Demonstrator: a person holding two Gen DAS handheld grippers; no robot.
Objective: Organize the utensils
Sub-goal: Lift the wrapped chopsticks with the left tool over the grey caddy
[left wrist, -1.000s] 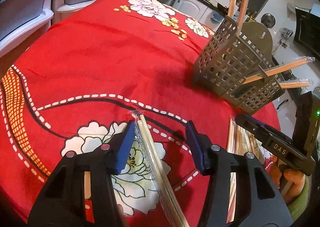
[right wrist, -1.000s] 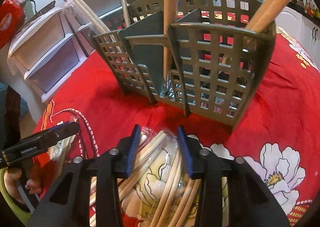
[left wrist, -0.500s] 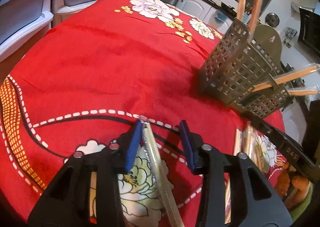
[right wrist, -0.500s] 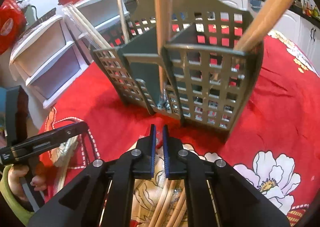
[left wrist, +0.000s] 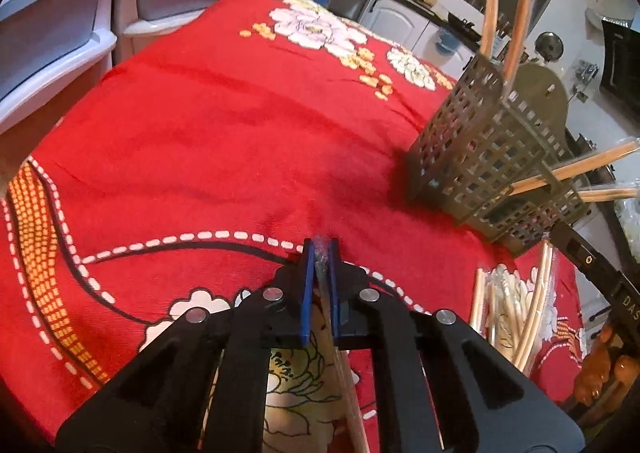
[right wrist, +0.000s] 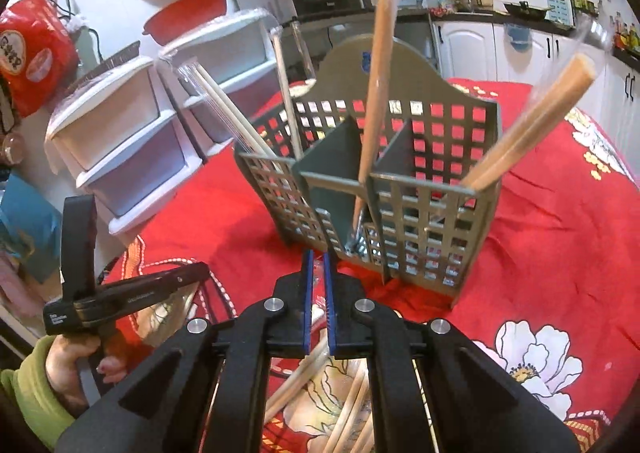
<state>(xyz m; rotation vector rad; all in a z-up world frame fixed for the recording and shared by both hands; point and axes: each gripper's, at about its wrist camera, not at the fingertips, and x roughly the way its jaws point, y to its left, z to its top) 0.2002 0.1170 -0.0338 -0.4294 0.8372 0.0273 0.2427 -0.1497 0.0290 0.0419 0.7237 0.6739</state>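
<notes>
A grey slotted utensil caddy (left wrist: pixel 480 149) (right wrist: pixel 400 213) stands on the red flowered tablecloth with several wrapped wooden chopsticks (right wrist: pixel 376 85) sticking out of its compartments. My left gripper (left wrist: pixel 321 253) is shut on a plastic-wrapped chopstick pair (left wrist: pixel 344 373) that runs back under the jaws. My right gripper (right wrist: pixel 316 265) is shut on the clear wrapper end of a wrapped chopstick pair (right wrist: pixel 300 373), just in front of the caddy. A pile of wrapped chopsticks (left wrist: pixel 516 317) (right wrist: pixel 352 405) lies on the cloth.
White plastic drawer units (left wrist: pixel 60 13) (right wrist: pixel 128 141) stand beyond the table's left edge. The left gripper's handle and hand show in the right wrist view (right wrist: pixel 100 293). Kitchen counters and cabinets (right wrist: pixel 500 33) lie behind the table.
Both grippers have closed: the left on a wrapped chopstick pair, the right on a wrapper end from the pile. Both have risen a little from the cloth.
</notes>
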